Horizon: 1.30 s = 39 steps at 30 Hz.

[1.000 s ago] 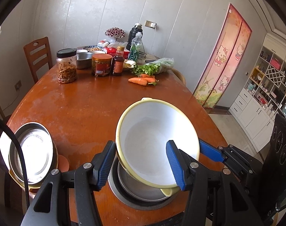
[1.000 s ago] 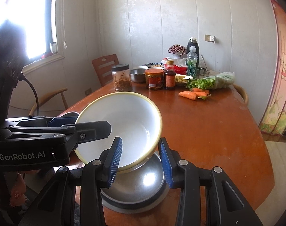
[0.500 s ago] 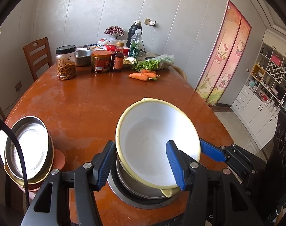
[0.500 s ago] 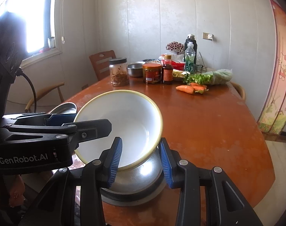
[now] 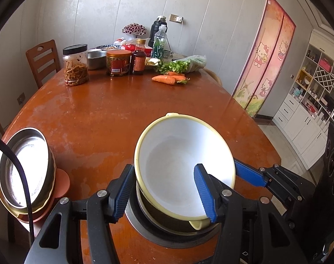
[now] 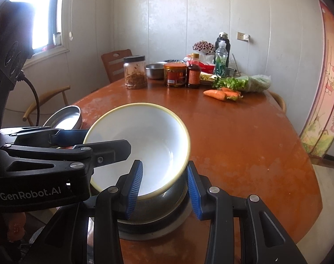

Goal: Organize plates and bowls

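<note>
A white bowl (image 5: pixel 178 158) with a yellow rim hangs tilted, held by both grippers. My left gripper (image 5: pixel 163 167) is shut on its near-left wall, one pad outside and one inside. My right gripper (image 6: pixel 163 162) is shut on the bowl's (image 6: pixel 145 136) near-right rim in the same way. Just beneath the white bowl sits a steel bowl (image 5: pixel 158 217), set in a round metal ring in the table; it shows again as the steel bowl (image 6: pixel 158 206) in the right wrist view. Whether the two bowls touch is hidden.
At the table's left edge a steel bowl (image 5: pixel 24 165) is stacked on a yellow dish and a reddish plate. Jars (image 5: pixel 75 66), bottles, carrots (image 5: pixel 164 79) and greens stand at the far end. A wooden chair (image 5: pixel 42 59) is behind them. The table's right edge (image 6: pixel 316 198) lies close.
Both grippers have sunk a little with the white bowl, bringing it closer to the steel bowl below. Neither grip has changed.
</note>
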{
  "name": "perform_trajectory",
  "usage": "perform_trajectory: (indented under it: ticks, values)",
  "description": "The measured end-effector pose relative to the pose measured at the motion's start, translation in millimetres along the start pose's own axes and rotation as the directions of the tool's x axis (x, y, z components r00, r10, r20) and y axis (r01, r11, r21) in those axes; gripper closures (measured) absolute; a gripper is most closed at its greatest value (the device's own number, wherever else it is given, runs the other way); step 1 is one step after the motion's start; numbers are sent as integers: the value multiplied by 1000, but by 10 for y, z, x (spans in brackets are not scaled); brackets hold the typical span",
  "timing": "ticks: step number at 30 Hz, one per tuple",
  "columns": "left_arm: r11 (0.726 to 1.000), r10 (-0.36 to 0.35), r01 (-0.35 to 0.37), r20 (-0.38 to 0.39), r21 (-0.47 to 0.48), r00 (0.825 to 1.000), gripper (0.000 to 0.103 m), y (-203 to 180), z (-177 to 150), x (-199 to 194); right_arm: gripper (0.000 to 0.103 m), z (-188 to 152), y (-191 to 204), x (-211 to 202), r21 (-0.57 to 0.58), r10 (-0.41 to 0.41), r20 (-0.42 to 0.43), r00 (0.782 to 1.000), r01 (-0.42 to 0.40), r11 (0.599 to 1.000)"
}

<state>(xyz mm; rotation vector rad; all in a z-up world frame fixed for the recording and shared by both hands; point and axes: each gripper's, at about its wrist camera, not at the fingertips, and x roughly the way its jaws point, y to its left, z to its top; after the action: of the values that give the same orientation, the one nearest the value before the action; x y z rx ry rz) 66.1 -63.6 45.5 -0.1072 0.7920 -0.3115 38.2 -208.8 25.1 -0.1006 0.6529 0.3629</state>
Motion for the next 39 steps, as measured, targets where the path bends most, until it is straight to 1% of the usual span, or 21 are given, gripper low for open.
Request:
perform_trajectory:
  ticks: [11, 18, 24, 31, 34, 37, 39]
  values:
    - [1000, 3, -3, -1, 12, 1000, 48, 3, -27, 32, 61, -67, -6, 89, -1, 4, -21, 1000, -4, 1000]
    - [1000, -8, 8, -7, 9, 1000, 48, 17, -57, 29, 61, -86, -7, 63, 0, 11, -16, 1000, -11, 1000]
    - [1000, -4, 4, -21, 8, 1000, 48, 54, -99, 48, 61, -95, -8, 51, 2, 15, -16, 1000, -15, 1000]
    - [1000, 5, -5, -19, -3, 1000, 48, 122, -115, 32, 61, -110, -1, 28, 6, 25, -15, 1000, -25, 1000]
    - [1000, 8, -9, -17, -8, 1000, 48, 148, -118, 23, 60, -110, -9, 18, 13, 34, -16, 999, -34, 999]
    - [1000, 14, -14, -16, -11, 1000, 48, 160, -120, 13, 56, -117, -27, 22, 21, 27, -21, 999, -27, 999]
    - [1000, 15, -16, -16, -11, 1000, 48, 165, -123, 11, 56, -126, -39, 29, 24, 26, -25, 999, -26, 999]
